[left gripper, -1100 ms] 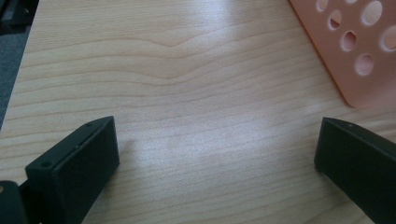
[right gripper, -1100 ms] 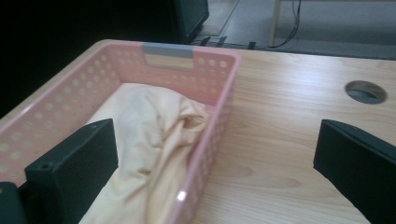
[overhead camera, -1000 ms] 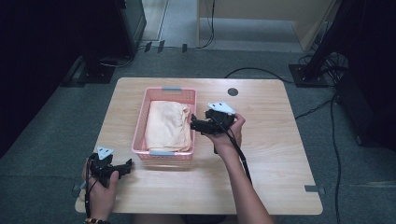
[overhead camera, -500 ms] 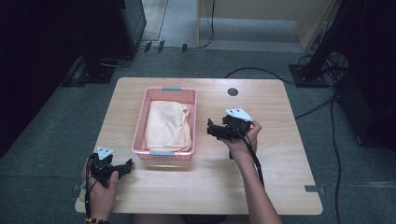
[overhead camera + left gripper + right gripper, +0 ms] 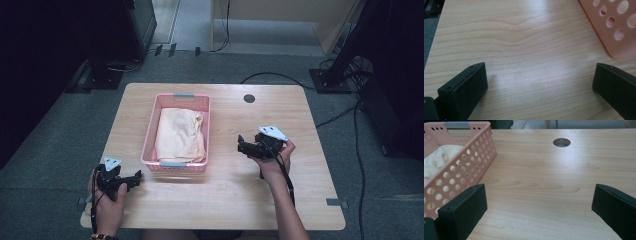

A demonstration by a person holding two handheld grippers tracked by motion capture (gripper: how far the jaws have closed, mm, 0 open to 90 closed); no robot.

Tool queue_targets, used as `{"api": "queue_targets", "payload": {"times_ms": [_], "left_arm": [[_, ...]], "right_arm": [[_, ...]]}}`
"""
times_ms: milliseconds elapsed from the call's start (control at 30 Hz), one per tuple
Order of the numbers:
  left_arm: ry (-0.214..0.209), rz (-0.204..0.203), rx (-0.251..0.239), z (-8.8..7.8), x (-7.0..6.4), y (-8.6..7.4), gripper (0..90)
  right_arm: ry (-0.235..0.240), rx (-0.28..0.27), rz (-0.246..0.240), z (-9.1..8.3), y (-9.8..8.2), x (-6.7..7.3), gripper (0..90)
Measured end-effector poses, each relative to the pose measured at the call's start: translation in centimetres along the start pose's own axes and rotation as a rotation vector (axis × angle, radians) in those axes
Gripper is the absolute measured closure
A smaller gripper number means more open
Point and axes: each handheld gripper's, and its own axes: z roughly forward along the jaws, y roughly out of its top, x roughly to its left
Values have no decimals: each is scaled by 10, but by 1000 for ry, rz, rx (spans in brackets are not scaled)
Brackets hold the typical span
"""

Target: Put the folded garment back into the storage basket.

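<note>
High view: right gripper (image 5: pixel 242 145) has drawn back from pink basket (image 5: pixel 181 167), cloth (image 5: pixel 180 134) deposited; both grippers' jaws apart, left gripper (image 5: pixel 135 177) idle lower left.

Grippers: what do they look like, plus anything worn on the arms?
Both the left gripper and right gripper are black, each with two blocky flat-faced jaws showing small screw holes, a grey three-cornered plate on top and a black cable trailing back along the forearm. Forearms are bare; a beaded bracelet sits on the left wrist.
</note>
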Motion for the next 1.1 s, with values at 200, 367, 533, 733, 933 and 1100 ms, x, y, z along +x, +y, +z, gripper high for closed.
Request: {"api": "queue_targets", "payload": {"times_ms": [200,367,533,733,933,1100], "left_arm": [[0,0,0,0,0,0,0],[0,0,0,0,0,0,0],[0,0,0,0,0,0,0],[0,0,0,0,0,0,0],[0,0,0,0,0,0,0],[0,0,0,0,0,0,0]], "right_arm": [[-18,8,11,-3,-12,-14,0],[-39,14,23,-6,-21,-27,0],[-60,24,34,-9,-30,-39,0],[-84,31,46,-12,-37,-52,0],[-104,31,59,-16,-43,-63,0],[-119,40,63,-19,-49,-72,0]]}}
